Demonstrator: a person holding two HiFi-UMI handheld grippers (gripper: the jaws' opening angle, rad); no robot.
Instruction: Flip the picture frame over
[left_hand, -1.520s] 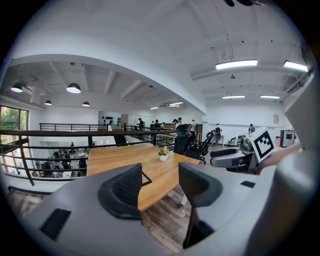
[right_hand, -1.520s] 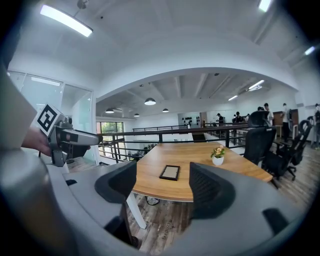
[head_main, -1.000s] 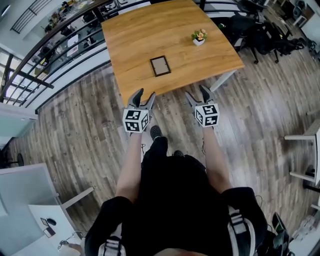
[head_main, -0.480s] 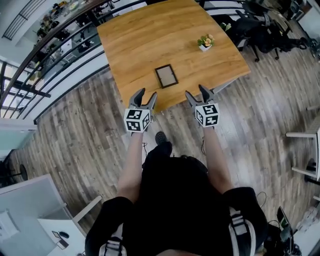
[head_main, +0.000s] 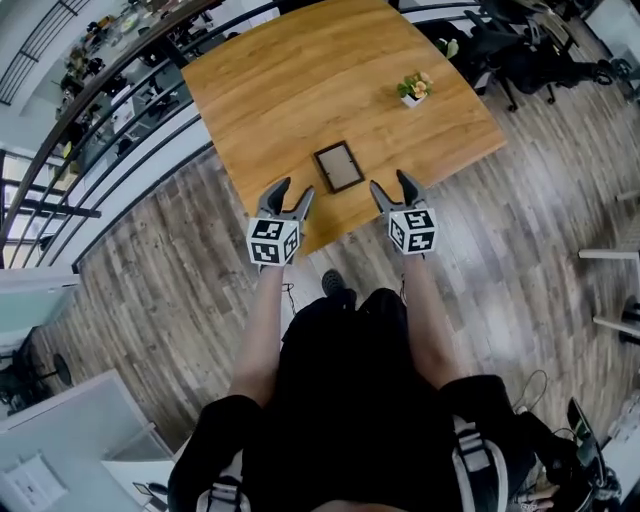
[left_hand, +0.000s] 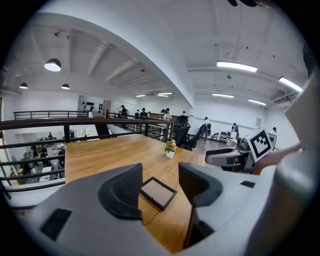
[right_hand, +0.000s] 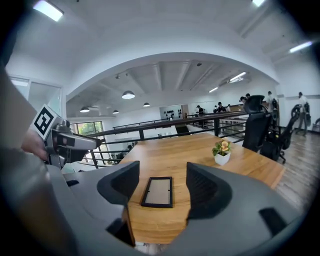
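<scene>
My left gripper (head_main: 290, 190) and right gripper (head_main: 391, 184) gape empty, the right's jaws just eased inward slightly, with the picture frame (head_main: 339, 166) flat on the table (head_main: 300, 80) ahead between them, long axis pointing away, neither hand nearer.

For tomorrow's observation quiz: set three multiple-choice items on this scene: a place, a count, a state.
1. The dark rectangular picture frame lies: A on the floor; B on the wooden table; C in a gripper.
2. White-potted flowering plants on the table: A one; B two; C three.
3. The left gripper and right gripper are: A shut on the frame; B shut on the pot; C open.
1B, flat near its edge; 2A, one pot shows; 3C, jaws apart, empty, the right's having just closed a little.
</scene>
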